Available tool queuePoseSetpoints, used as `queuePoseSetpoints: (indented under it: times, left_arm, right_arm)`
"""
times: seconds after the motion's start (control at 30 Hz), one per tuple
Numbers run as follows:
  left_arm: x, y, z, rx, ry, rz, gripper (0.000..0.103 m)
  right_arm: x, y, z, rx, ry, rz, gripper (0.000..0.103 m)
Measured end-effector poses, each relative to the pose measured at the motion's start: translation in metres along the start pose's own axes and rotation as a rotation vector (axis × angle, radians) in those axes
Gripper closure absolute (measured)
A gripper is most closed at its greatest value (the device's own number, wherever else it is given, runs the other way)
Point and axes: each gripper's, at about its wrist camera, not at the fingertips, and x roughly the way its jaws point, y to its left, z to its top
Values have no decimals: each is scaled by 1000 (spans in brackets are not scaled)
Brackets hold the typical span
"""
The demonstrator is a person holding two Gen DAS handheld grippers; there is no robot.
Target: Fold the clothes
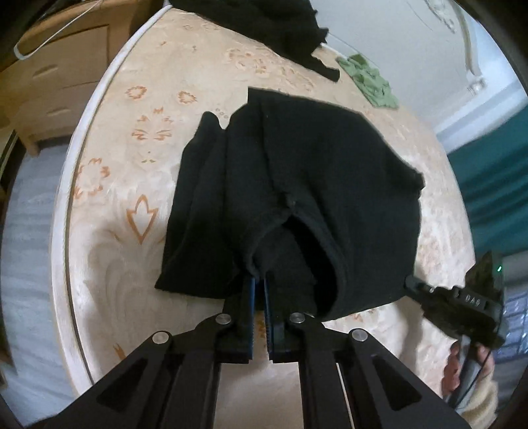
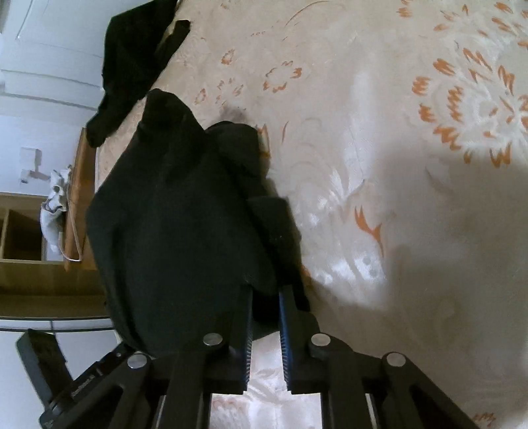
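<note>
Pinching hard at the near edge, the left gripper [image 1: 259, 280] has its two blue-padded fingers nearly together on the neckline of the black garment [image 1: 297, 198], right where the collar opening curves. Over on the other side, the right gripper [image 2: 265, 290] has cloth of that same black garment [image 2: 171, 214] bunched between its fingers, so both tools are clamped on fabric. In the left wrist view the right gripper [image 1: 462, 303] shows from outside at the garment's right corner, a bare hand [image 1: 468, 366] wrapped round its handle.

The garment lies on the cream bedspread [image 1: 132, 198] with orange flower patterns, folded into a rough block. Its long axis runs away from the left gripper, neckline nearest, far edge pointing toward the top of the bed. A narrower folded strip lies along its left side.

Further out, a second dark garment [image 1: 264, 26] sits crumpled at the far end of the bed, and just right of it a small green cloth [image 1: 368, 81]. Beyond the bed's left edge stands a wooden drawer unit [image 1: 56, 82].
</note>
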Motion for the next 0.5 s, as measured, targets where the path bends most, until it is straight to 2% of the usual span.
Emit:
queuePoseSetpoints:
  times: [0.07, 0.1, 0.23, 0.3, 0.4, 0.47, 0.5]
  left_arm:
    - [-16, 2, 5, -10, -9, 1, 92]
    - [-31, 0, 9, -2, -34, -3, 88]
    - [-67, -20, 28, 104, -151, 32, 75]
    - [-60, -41, 43, 179, -152, 30, 71]
    - [-27, -81, 56, 291, -111, 7, 71]
    - [-5, -102, 56, 368, -91, 30, 71]
    - [5, -109, 55, 424, -88, 66, 71]
  right_arm:
    - [-11, 4, 4, -29, -4, -19, 62]
    - [-20, 9, 7, -55, -27, -37, 61]
    - [-55, 36, 20, -166, -139, -73, 62]
    - [-55, 54, 29, -215, -159, -56, 62]
    - [-28, 88, 42, -312, -132, -33, 72]
    - [-6, 102, 44, -377, -105, -46, 81]
    - [8, 108, 46, -407, -94, -76, 82]
